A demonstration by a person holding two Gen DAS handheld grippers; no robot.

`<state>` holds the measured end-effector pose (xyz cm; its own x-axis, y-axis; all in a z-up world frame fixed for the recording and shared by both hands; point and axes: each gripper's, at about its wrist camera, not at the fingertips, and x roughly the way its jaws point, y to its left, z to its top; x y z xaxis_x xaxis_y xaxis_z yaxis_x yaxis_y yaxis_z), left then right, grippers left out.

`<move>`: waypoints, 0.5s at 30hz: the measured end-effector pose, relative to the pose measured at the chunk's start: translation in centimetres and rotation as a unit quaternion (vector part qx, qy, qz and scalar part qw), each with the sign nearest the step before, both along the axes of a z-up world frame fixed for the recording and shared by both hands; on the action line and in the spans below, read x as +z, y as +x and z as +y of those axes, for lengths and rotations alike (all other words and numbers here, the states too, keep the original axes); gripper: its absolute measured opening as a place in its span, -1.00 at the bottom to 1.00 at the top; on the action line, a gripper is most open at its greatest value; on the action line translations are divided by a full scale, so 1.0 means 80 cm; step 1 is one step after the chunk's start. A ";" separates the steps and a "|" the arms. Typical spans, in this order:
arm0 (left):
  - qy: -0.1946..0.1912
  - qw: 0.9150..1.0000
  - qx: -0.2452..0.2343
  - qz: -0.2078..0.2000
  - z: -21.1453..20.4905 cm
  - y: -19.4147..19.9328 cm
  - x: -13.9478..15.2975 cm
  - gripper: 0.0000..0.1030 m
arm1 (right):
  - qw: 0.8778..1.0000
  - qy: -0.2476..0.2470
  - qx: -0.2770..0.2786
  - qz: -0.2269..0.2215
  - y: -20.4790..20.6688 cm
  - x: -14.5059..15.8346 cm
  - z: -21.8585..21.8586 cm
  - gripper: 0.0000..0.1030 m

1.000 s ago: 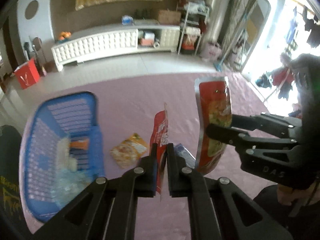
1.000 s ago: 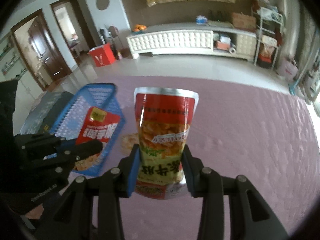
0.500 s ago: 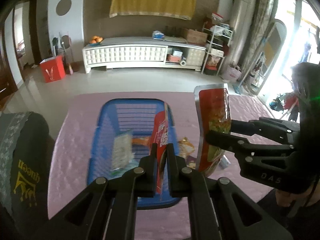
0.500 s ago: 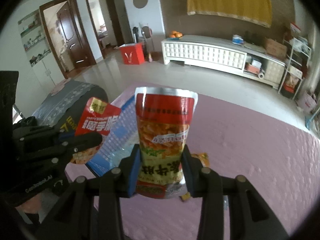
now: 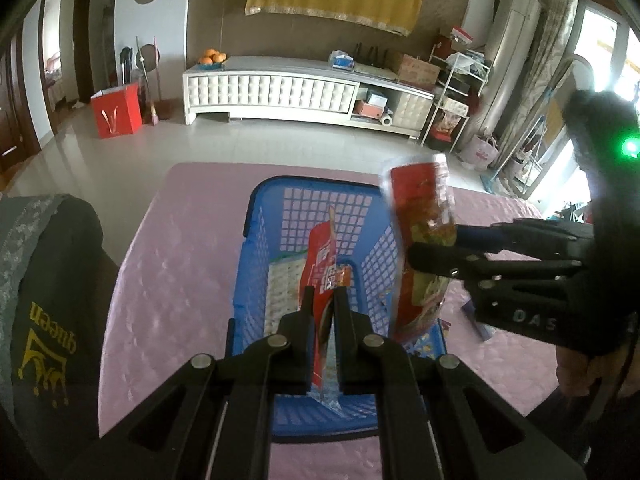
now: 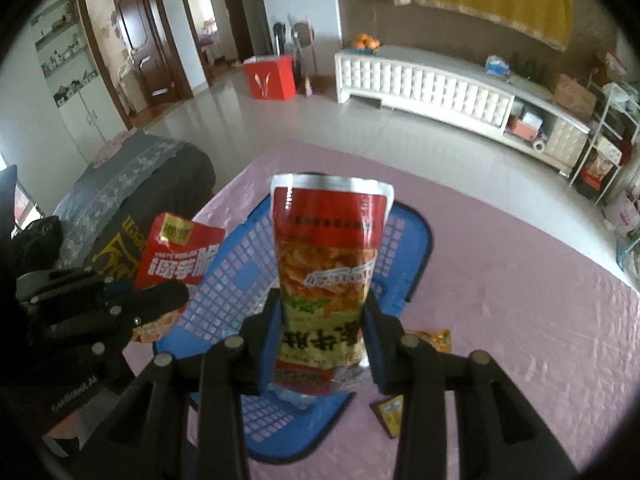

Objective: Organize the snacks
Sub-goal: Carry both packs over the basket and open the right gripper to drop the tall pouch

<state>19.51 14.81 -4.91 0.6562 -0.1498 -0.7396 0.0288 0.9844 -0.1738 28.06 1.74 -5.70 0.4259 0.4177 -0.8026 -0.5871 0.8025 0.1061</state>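
The left gripper [image 5: 322,300] has its jaws clamped on a thin red packet [image 5: 321,256] above a blue basket [image 5: 256,280]. The right gripper [image 6: 322,316] has its jaws closed on a taller red pouch [image 6: 328,256], upright beside it.

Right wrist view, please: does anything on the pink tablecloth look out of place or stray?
Yes. Two small packets lie loose on the tablecloth outside the blue basket: an orange-yellow one just right of the right tongs, and a darker red one nearer the camera. Both tongs hold snack bags above the basket.
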 end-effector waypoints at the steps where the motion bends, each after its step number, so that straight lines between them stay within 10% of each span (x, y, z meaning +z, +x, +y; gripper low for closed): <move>1: -0.002 1.000 -0.001 0.000 0.002 0.002 -0.001 -0.87 | 1.000 -0.007 -0.003 0.000 0.005 -0.003 0.006 -0.18; 15: -0.010 1.000 0.003 0.001 0.013 0.017 -0.009 -0.87 | 0.999 0.006 -0.022 0.039 0.037 -0.015 0.033 -0.18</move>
<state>20.84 15.85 -5.65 0.6564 -0.1600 -0.7373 0.0221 0.9809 -0.1932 31.03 4.37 -6.93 0.3799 0.4098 -0.8293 -0.5411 0.8256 0.1601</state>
